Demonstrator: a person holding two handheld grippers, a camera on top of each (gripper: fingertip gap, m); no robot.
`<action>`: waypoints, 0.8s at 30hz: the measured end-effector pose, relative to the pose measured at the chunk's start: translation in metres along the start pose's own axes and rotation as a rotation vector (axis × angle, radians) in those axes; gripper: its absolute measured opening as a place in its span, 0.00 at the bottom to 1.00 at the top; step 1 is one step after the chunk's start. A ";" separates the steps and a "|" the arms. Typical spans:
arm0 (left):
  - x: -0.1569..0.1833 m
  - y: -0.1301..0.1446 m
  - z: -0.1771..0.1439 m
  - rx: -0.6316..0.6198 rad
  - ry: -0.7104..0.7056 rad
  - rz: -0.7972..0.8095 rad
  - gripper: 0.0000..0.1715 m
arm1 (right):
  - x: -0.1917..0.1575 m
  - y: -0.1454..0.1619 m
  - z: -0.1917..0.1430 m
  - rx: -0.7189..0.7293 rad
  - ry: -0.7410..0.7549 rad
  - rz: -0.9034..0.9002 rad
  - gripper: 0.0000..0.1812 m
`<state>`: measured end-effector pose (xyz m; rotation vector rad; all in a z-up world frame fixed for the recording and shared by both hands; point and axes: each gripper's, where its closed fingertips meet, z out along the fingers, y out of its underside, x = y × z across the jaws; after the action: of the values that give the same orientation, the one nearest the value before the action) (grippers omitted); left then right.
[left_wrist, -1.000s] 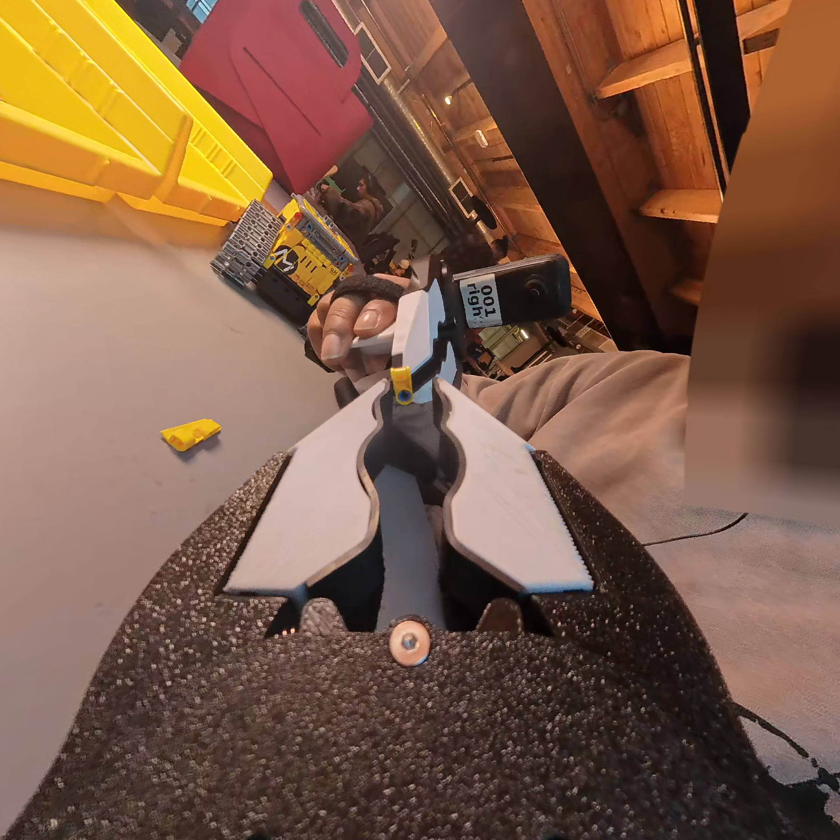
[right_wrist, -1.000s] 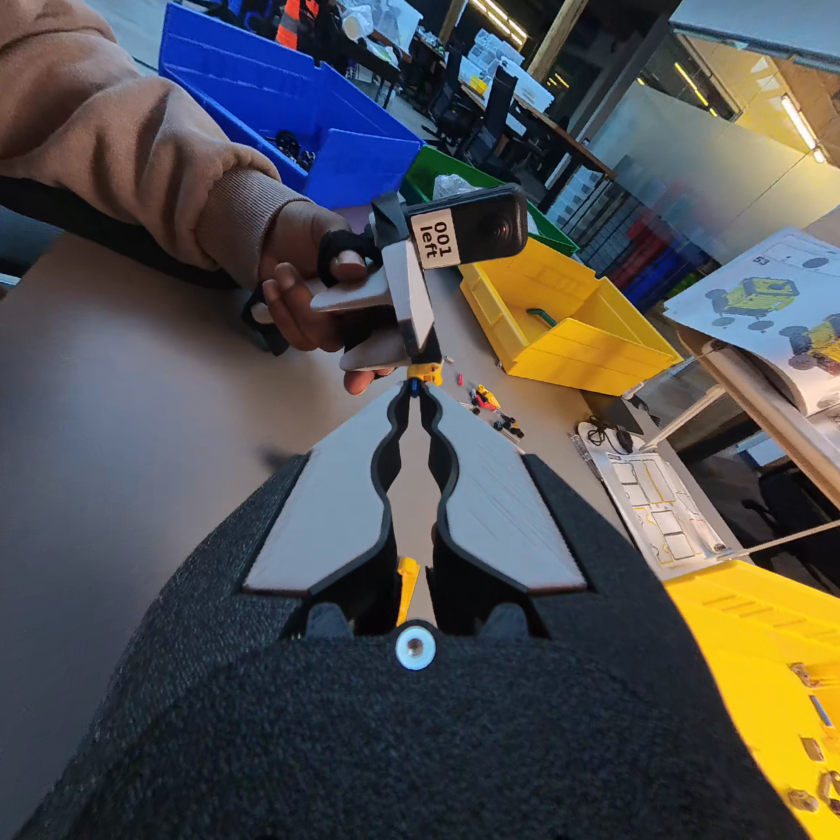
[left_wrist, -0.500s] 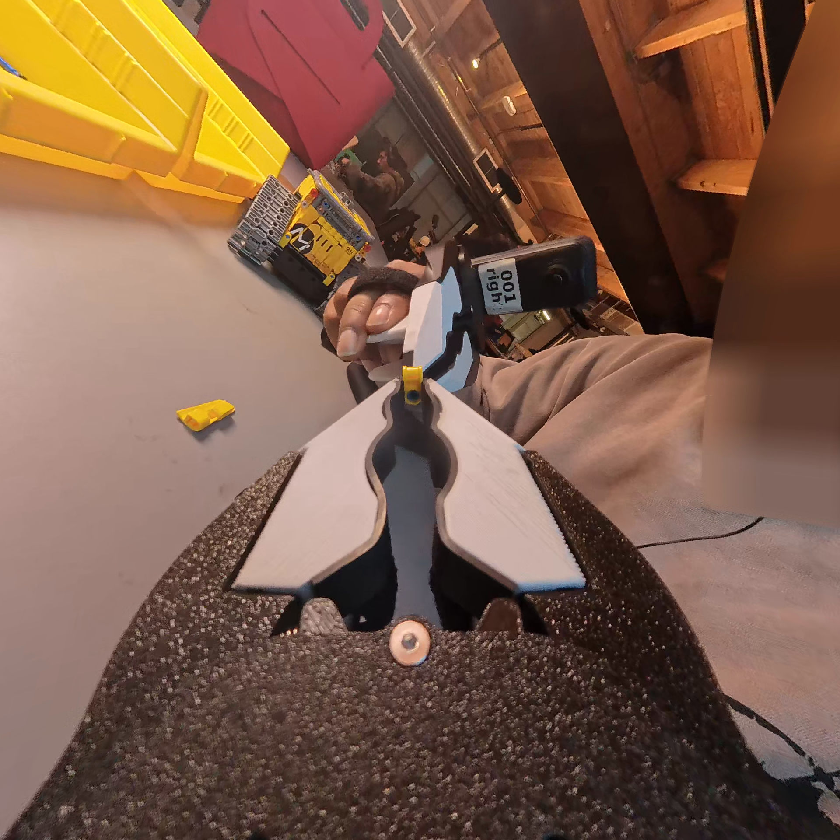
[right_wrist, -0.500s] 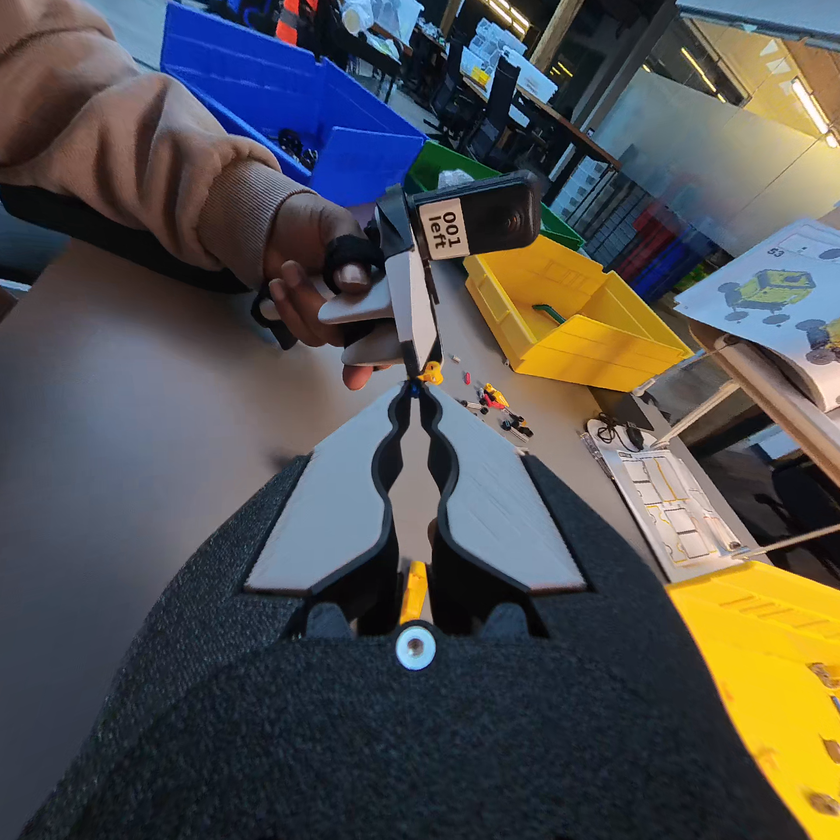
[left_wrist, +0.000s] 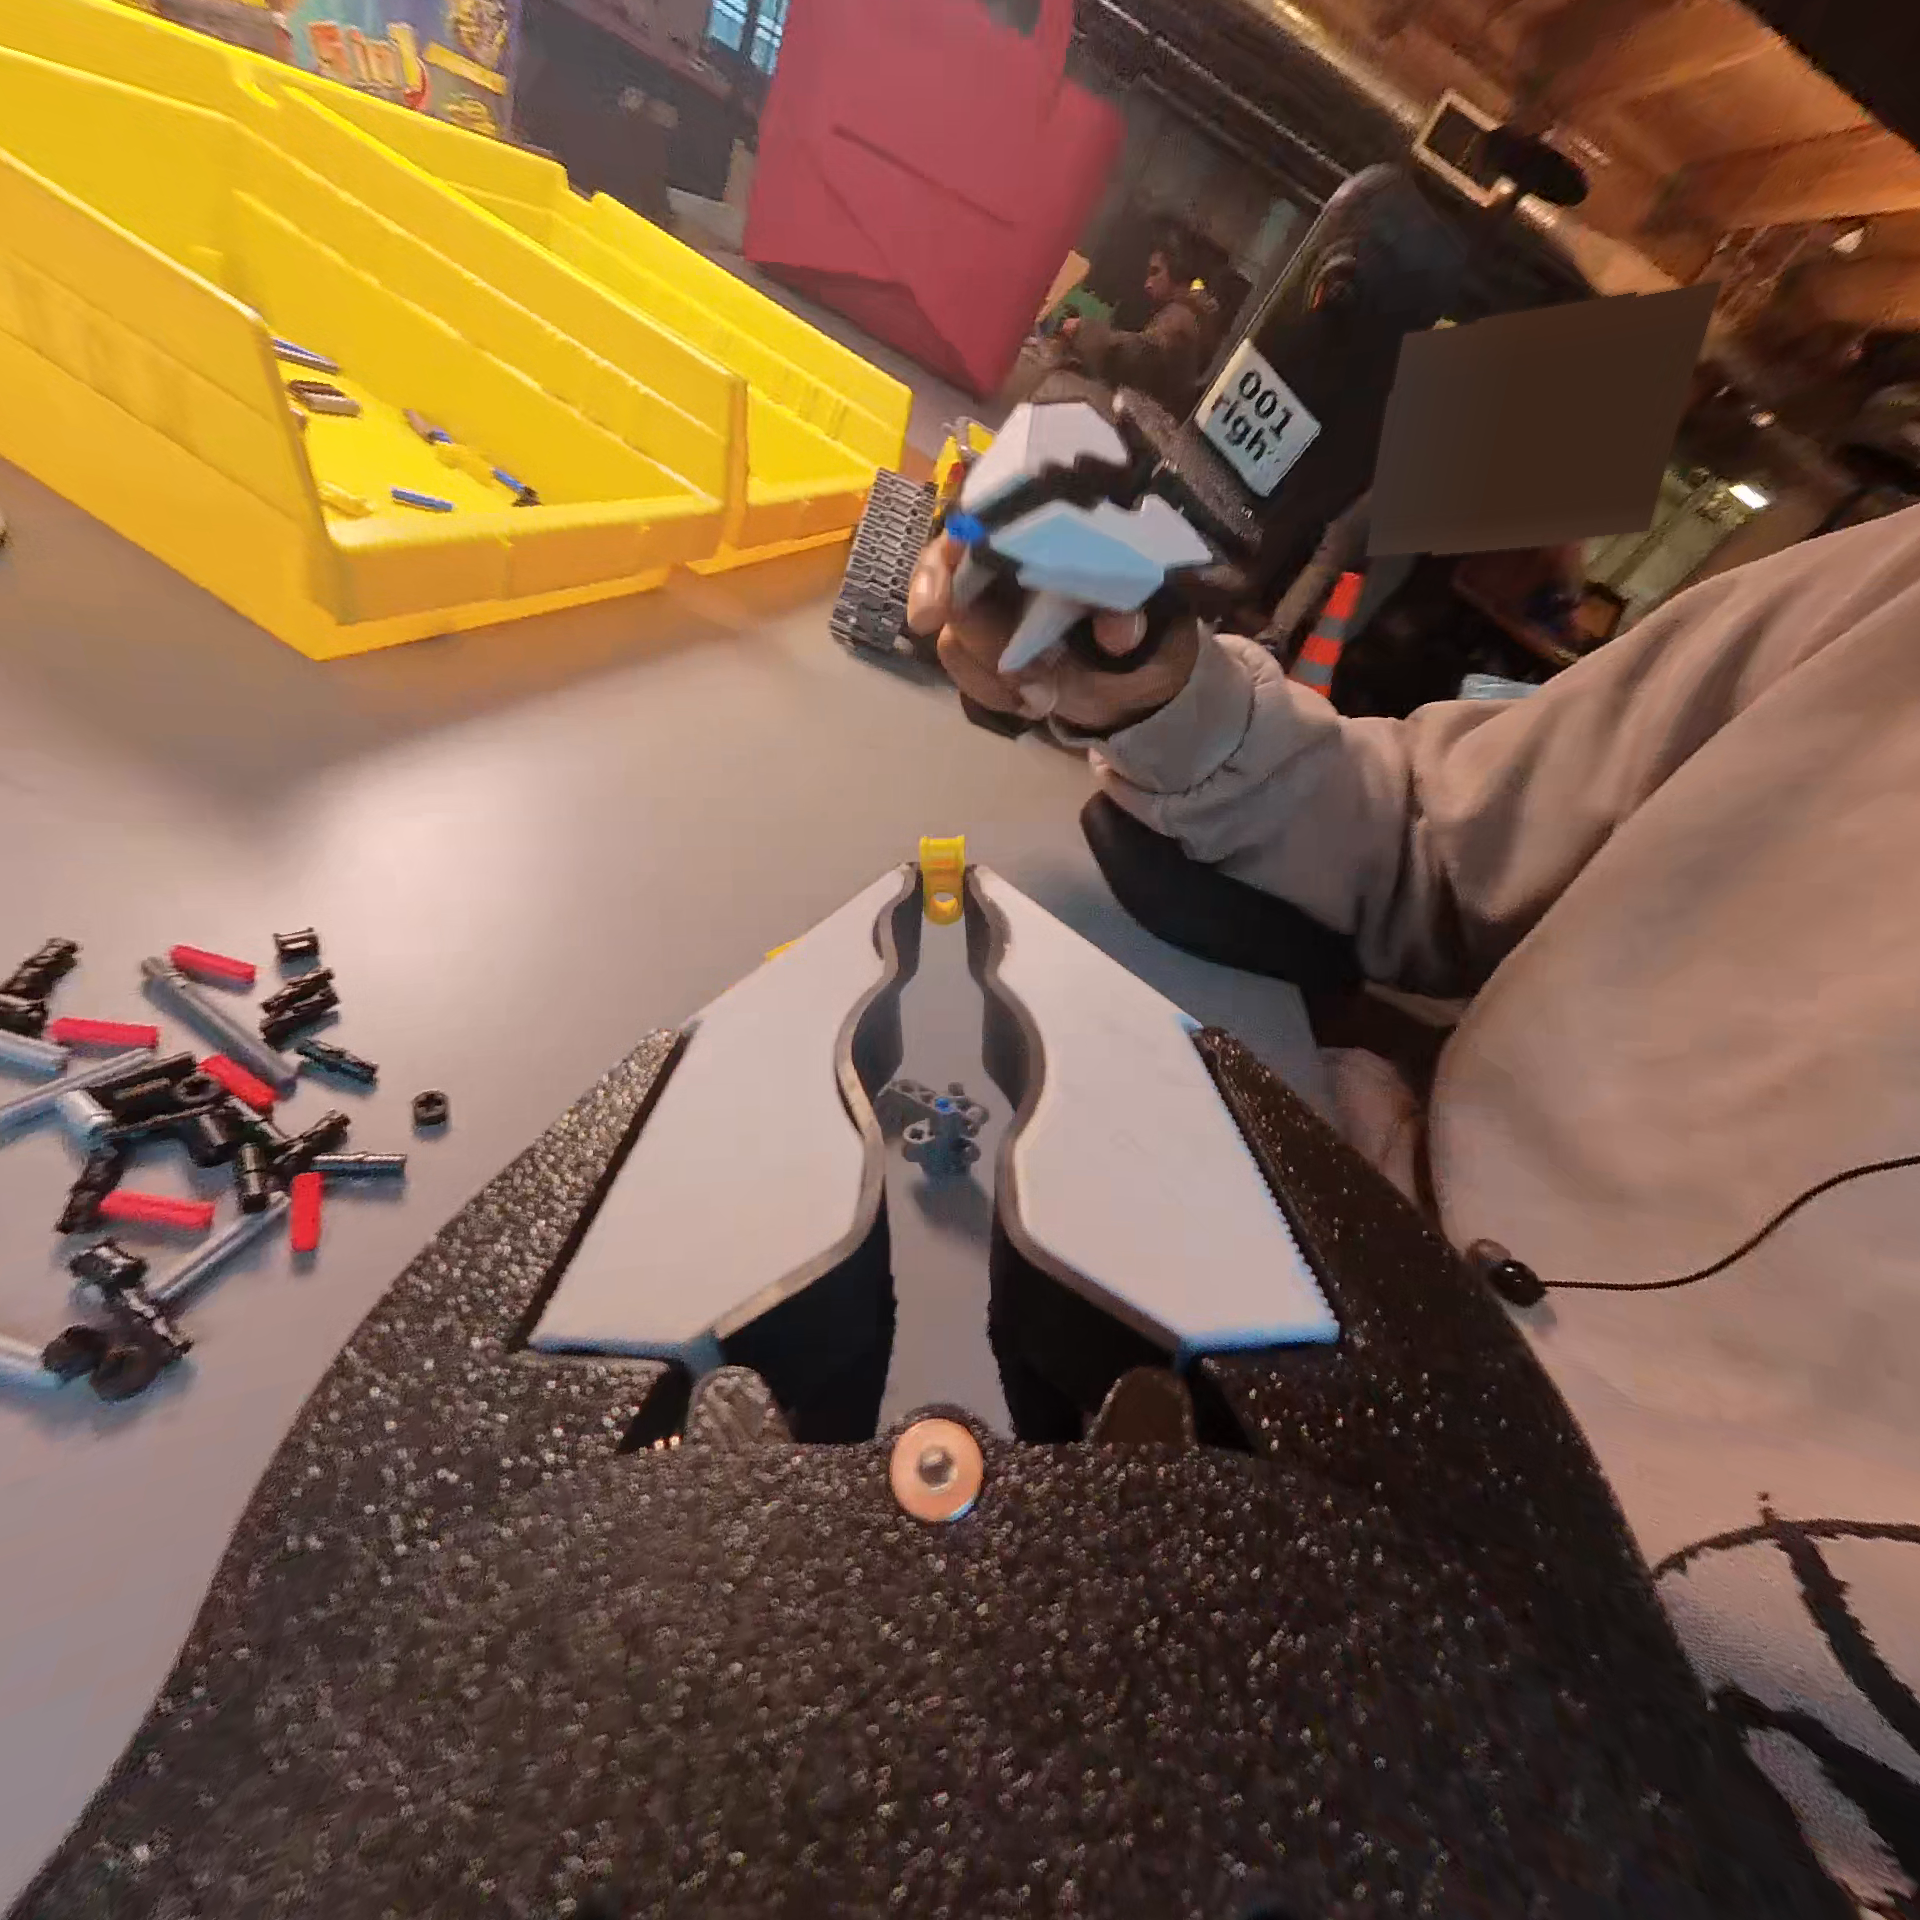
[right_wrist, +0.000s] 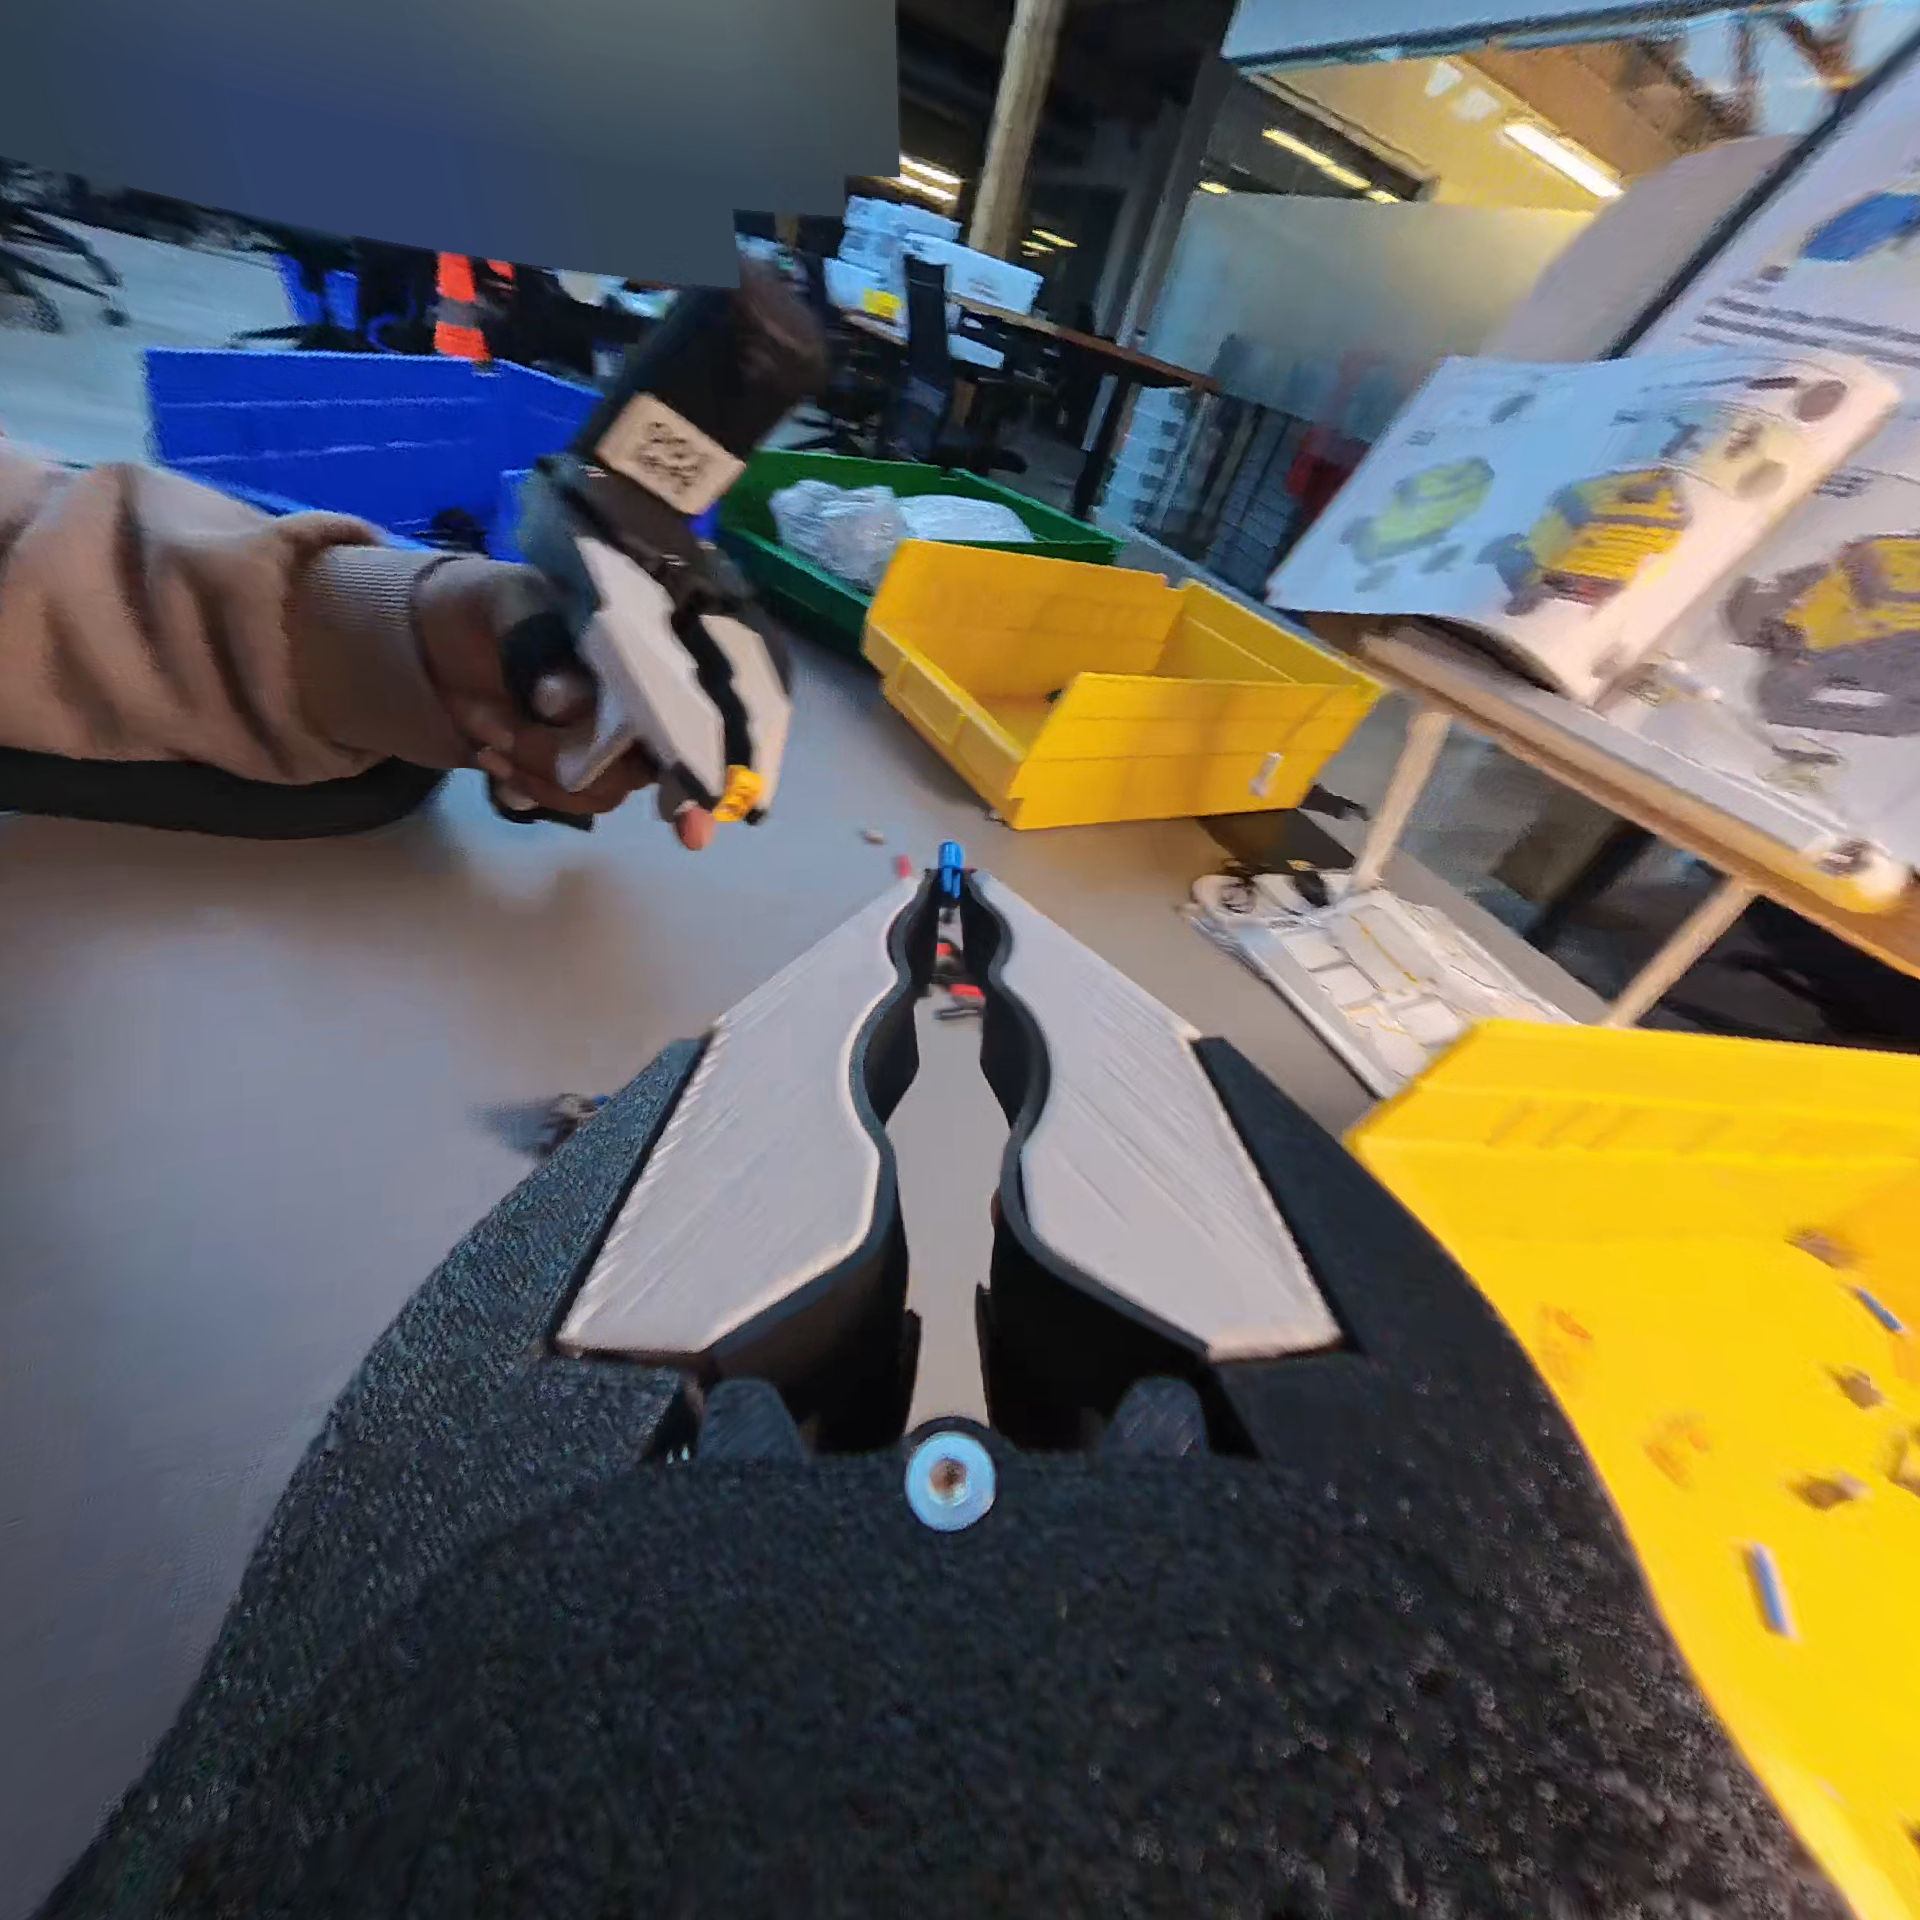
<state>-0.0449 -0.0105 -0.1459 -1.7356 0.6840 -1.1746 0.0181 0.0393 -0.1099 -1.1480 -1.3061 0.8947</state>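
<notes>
My left gripper (left_wrist: 943, 883) is shut on a small yellow connector piece (left_wrist: 943, 881) held above the grey table (left_wrist: 520, 831); it also shows in the right wrist view (right_wrist: 740, 795). My right gripper (right_wrist: 948, 878) is shut on a small blue pin (right_wrist: 949, 864); it also shows in the left wrist view (left_wrist: 961, 535), raised and apart from the left one. A small grey assembly with a blue pin (left_wrist: 935, 1127) lies on the table under my left fingers.
Loose black, red and grey pieces (left_wrist: 177, 1112) lie at the left. Yellow bins (left_wrist: 416, 436) and a yellow tracked model (left_wrist: 894, 551) stand behind. In the right wrist view are a yellow bin (right_wrist: 1101, 686), a green bin (right_wrist: 790, 561), a blue bin (right_wrist: 353, 426) and an instruction booklet (right_wrist: 1558, 499). Tip to tip, the grippers are about 10 cm apart.
The two grippers, tip to tip before, have pulled apart. The left keeps the yellow piece, the right now holds the blue pin. Both views have swung towards the table.
</notes>
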 end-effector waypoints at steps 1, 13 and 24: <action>-0.002 0.001 0.000 -0.001 -0.032 0.028 0.04 | 0.022 -0.003 -0.009 -0.003 0.096 -0.009 0.01; -0.011 0.003 0.003 0.008 -0.157 0.107 0.04 | 0.311 0.074 -0.177 -0.787 0.794 0.051 0.02; -0.019 0.009 0.005 -0.008 -0.176 0.106 0.04 | 0.204 0.012 -0.084 -0.469 0.498 -0.048 0.30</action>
<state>-0.0479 0.0029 -0.1622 -1.7628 0.6655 -0.9354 0.1229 0.2278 -0.0628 -1.5723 -1.1413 0.2309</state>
